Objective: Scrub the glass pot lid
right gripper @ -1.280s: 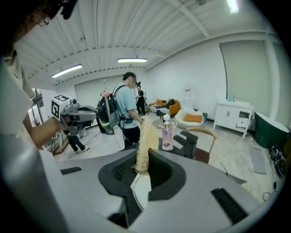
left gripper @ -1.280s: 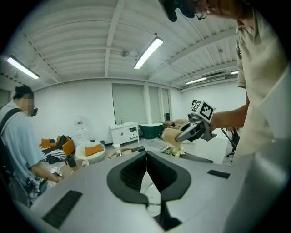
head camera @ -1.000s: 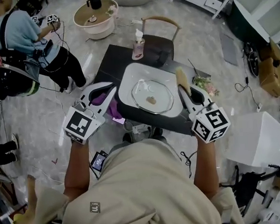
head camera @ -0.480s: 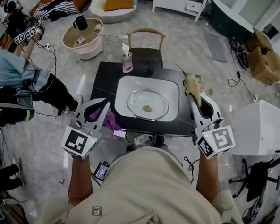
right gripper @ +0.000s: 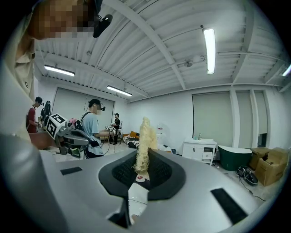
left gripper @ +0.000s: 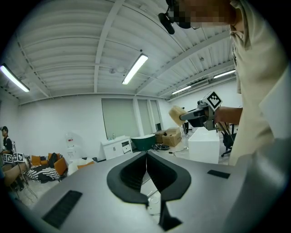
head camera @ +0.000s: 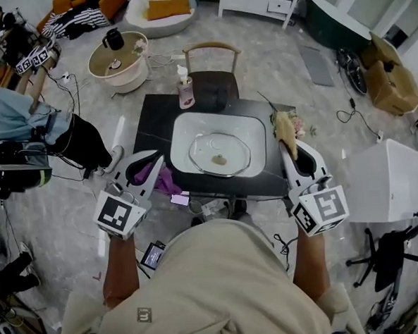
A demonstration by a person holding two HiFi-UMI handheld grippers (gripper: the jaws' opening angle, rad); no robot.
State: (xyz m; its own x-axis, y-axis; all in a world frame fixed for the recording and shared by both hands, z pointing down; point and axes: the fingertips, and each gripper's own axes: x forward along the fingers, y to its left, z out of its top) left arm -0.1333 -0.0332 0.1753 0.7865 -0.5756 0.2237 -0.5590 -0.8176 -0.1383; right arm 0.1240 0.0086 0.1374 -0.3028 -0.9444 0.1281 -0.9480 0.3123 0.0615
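Note:
The glass pot lid (head camera: 219, 153) lies in a white basin (head camera: 186, 132) on a black table, with a small brown smear at its middle. My right gripper (head camera: 288, 148) hovers just right of the basin, shut on a yellow fibrous scrubber (head camera: 285, 131) that stands up between the jaws (right gripper: 144, 144). Left of the basin and off the table's edge, my left gripper (head camera: 154, 163) is shut with nothing in it (left gripper: 146, 155). Both gripper views look out level across the room, so neither shows the lid. The left gripper view catches the right gripper (left gripper: 200, 116) and scrubber (left gripper: 176, 114).
A pink soap bottle (head camera: 184, 86) stands at the table's far edge before a chair (head camera: 214, 74). A purple cloth (head camera: 162, 178) hangs by the table's left side and flowers (head camera: 300, 127) lie at its right. A person (head camera: 23, 128) stands left; a white box (head camera: 390, 180) sits right.
The head view has pulled back and shows more of the room. The right gripper with the scrubber has drifted a little right, off the basin's rim. Both stay shut.

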